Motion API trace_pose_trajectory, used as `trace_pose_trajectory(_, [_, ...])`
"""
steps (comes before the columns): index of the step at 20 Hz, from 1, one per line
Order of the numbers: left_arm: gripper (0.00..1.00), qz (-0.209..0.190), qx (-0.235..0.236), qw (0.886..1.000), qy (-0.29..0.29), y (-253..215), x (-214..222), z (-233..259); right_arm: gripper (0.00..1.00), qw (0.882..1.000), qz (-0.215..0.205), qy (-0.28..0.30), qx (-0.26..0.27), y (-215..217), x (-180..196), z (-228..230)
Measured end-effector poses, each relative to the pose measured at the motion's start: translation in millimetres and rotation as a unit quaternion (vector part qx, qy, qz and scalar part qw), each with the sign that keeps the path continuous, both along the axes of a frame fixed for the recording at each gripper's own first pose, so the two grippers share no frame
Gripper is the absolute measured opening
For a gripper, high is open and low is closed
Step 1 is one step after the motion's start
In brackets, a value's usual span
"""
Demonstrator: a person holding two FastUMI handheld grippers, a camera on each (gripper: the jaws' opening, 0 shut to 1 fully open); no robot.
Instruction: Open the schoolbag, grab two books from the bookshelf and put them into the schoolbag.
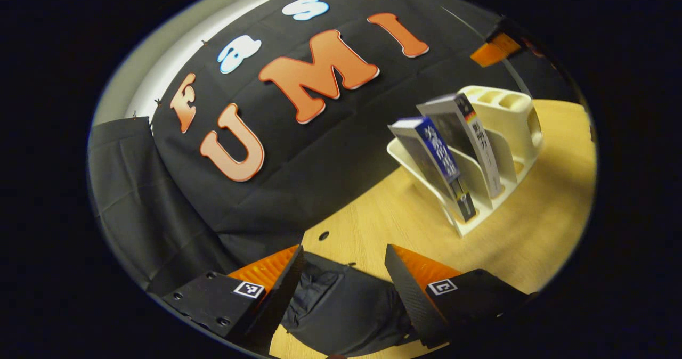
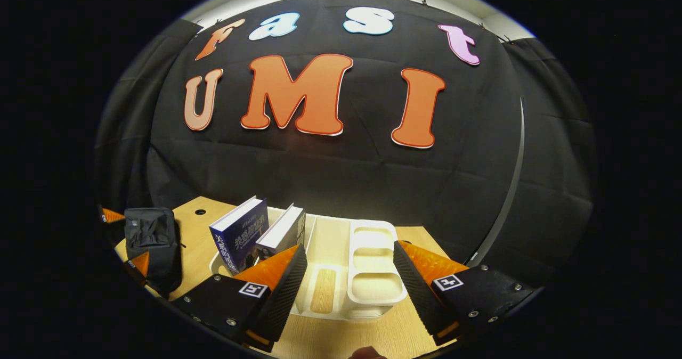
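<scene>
While the left gripper (image 1: 343, 274) hangs spread over the bag (image 1: 341, 308), two books (image 1: 434, 159) lean in the rack (image 1: 506, 135) on the table (image 1: 533, 236). Right gripper view: the right gripper (image 2: 349, 279) gapes over the rack's cups (image 2: 373, 274); bag at left.

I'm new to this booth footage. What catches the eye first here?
Two books lean in a white bookshelf on the wooden table, just ahead of the open right gripper. A black schoolbag lies on the table between the open left gripper's fingers.
</scene>
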State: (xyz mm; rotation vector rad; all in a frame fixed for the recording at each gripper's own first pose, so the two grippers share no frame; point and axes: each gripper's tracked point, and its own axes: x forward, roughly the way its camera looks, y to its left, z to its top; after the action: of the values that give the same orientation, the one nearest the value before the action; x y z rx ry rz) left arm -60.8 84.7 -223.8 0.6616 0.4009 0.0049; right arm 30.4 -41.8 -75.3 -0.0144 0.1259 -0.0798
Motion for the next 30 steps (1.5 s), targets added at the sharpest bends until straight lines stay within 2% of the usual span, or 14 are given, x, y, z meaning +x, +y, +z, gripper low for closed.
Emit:
trace_pose_trajectory(3, [0.95, 0.014, 0.045, 0.998, 0.050, 19.2, -21.7, -39.4, 0.97, 1.000, 0.005, 0.004, 0.000, -0.2, 4.5, -5.9])
trace_pose_trajectory(8, [0.96, 0.041, 0.087, 0.988, 0.121, 53.4, -58.1, -94.1, 0.97, 1.000, 0.012, 0.004, -0.001, 3.3, 6.2, -6.1])
trace_pose_trajectory(11, [0.95, 0.045, 0.103, 0.984, 0.141, 66.1, -60.5, -114.7, 0.97, 1.000, 0.011, 0.007, 0.000, 3.9, 9.1, -5.4])
trace_pose_trajectory(14, [0.95, 0.072, 0.113, 0.980, 0.147, 85.4, -56.2, -119.7, 0.96, 1.000, 0.008, 0.004, -0.001, 4.0, 9.1, -0.5])
trace_pose_trajectory(18, [0.94, 0.060, 0.144, 0.977, 0.148, 97.0, -30.4, -112.6, 0.96, 1.000, 0.008, 0.002, -0.006, 9.8, 12.6, 5.9])
trace_pose_trajectory(19, [0.96, 0.055, 0.152, 0.975, 0.153, 101.1, -27.3, -112.5, 0.97, 1.000, 0.010, 0.003, -0.006, 13.1, 12.5, 7.2])
trace_pose_trajectory(20, [0.80, 0.046, 0.155, 0.975, 0.155, 102.8, -20.9, -112.3, 0.97, 1.000, 0.010, 0.002, -0.006, 15.6, 13.2, 10.0])
trace_pose_trajectory(21, [0.69, 0.043, 0.153, 0.974, 0.161, 105.6, -17.4, -114.7, 0.97, 1.000, 0.012, 0.001, -0.007, 18.4, 14.1, 12.0])
trace_pose_trajectory(22, [0.64, 0.037, 0.149, 0.974, 0.166, 107.8, -11.4, -114.5, 0.97, 1.000, 0.011, 0.000, -0.009, 22.2, 14.5, 15.2])
trace_pose_trajectory(23, [0.51, 0.035, 0.147, 0.973, 0.175, 111.0, -8.5, -113.8, 0.97, 1.000, 0.011, 0.000, -0.011, 24.2, 13.7, 17.2])
trace_pose_trajectory(25, [0.29, 0.023, 0.138, 0.972, 0.187, 112.3, -2.1, -108.0, 0.96, 1.000, 0.009, 0.000, -0.013, 27.5, 13.3, 22.1])
trace_pose_trajectory(26, [0.24, 0.018, 0.132, 0.972, 0.193, 112.6, 2.3, -104.2, 0.97, 1.000, 0.006, 0.000, -0.015, 29.4, 13.2, 24.2])
trace_pose_trajectory(27, [0.12, 0.013, 0.122, 0.972, 0.200, 114.7, 3.4, -100.4, 0.97, 1.000, 0.003, 0.001, -0.017, 31.4, 13.0, 26.2])
trace_pose_trajectory(30, [0.08, -0.011, 0.078, 0.968, 0.239, 114.7, 8.1, -94.5, 0.97, 1.000, -0.001, 0.012, -0.021, 37.9, 12.9, 28.4])
